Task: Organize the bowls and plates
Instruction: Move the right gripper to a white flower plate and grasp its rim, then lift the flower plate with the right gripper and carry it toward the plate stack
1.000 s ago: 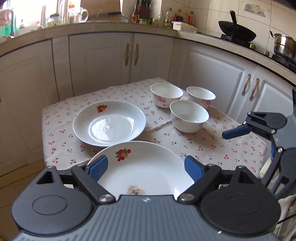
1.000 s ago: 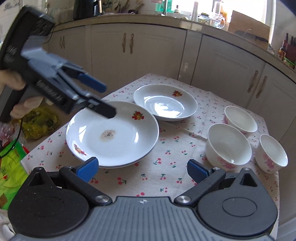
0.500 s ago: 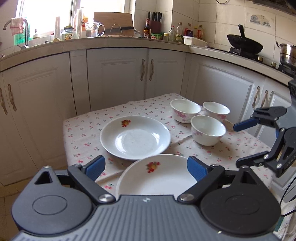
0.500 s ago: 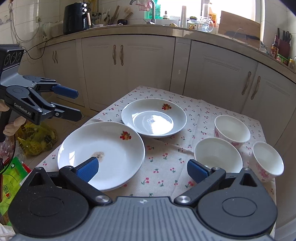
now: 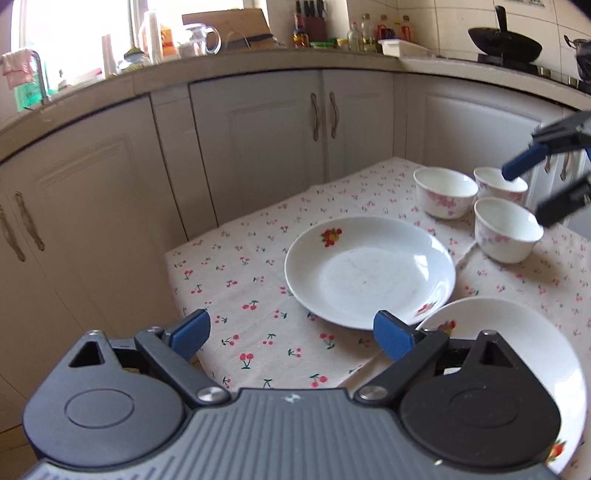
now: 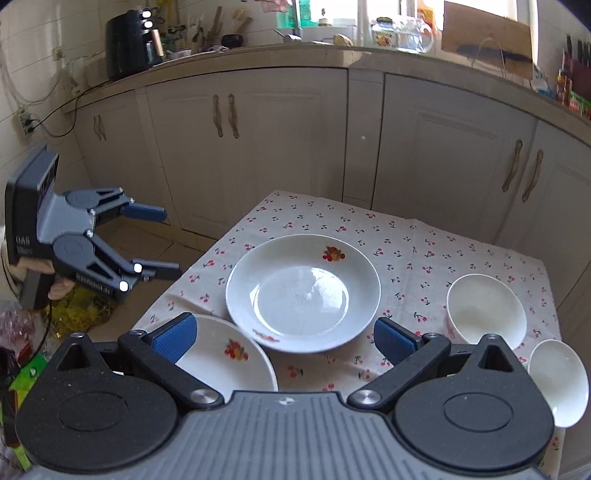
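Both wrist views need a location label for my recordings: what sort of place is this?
A home kitchen, most likely. A wok sits on a stove, a knife block and bottles stand on the counter, and plates and bowls sit on a table with a cherry-print cloth.

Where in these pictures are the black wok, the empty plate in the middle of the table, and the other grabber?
black wok (image 5: 504, 38): left wrist view, on its dark bowl.
middle plate (image 6: 303, 291): right wrist view, on its shiny centre.
left gripper (image 6: 162, 240): right wrist view, gap between its open fingertips.

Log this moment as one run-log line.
left gripper: open, empty | right gripper: open, empty | two plates, three bowls on table, unstacked
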A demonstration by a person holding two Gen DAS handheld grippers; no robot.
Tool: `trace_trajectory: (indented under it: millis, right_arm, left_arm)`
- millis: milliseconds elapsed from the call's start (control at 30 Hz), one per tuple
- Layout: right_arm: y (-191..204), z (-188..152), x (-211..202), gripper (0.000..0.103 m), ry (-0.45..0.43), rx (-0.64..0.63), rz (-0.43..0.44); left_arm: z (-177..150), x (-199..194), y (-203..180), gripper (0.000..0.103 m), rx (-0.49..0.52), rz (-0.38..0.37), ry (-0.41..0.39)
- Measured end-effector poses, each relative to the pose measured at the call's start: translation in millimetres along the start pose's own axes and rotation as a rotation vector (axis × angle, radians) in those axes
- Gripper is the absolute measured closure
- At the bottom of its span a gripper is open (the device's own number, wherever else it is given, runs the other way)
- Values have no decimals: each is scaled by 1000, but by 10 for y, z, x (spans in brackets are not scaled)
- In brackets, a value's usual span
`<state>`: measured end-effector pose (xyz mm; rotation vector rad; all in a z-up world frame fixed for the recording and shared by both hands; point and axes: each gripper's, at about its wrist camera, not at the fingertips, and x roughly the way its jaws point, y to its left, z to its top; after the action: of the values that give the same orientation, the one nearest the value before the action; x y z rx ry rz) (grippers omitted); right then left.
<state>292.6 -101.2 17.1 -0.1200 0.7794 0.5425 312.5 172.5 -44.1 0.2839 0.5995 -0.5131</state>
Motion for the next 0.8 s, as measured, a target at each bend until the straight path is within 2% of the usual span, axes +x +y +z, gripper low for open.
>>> trace_trajectory:
  millis: [200, 433, 633, 800]
  right_arm:
    - [-325, 203, 452, 0, 101, 158, 32]
    - [-607, 299, 865, 0, 201, 310, 10]
    - [-841, 315, 1178, 0, 274, 442, 24]
    - [-896, 331, 1359, 0, 306, 461, 37]
  left_arm:
    - [-91, 346, 131, 8, 27, -98, 57]
    - [-103, 638, 214, 8, 75, -235, 111]
    - [-97, 821, 209, 9, 95, -301, 145]
    - [-51, 924, 212, 9, 94, -345, 147]
